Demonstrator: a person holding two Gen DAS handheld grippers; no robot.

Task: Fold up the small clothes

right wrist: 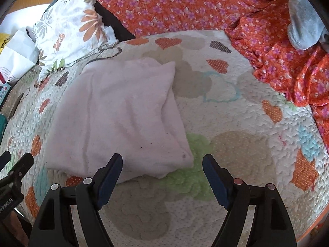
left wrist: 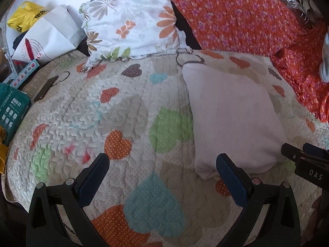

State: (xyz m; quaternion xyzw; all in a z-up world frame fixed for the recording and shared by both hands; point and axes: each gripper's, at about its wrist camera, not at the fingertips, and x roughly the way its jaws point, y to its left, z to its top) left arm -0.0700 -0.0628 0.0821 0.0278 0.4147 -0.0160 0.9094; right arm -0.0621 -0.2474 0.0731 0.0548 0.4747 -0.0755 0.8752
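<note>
A pale pink garment lies folded flat on the heart-patterned quilt. In the right wrist view the garment fills the middle left of the quilt. My left gripper is open and empty, just left of the garment's near edge. My right gripper is open and empty, its left finger over the garment's near right corner. The right gripper's fingers show at the right edge of the left wrist view. The left gripper shows at the left edge of the right wrist view.
A floral white pillow and an orange flowered cloth lie at the back. White paper bags, a yellow bag and a green packet sit at the left. A grey sock lies at the far right.
</note>
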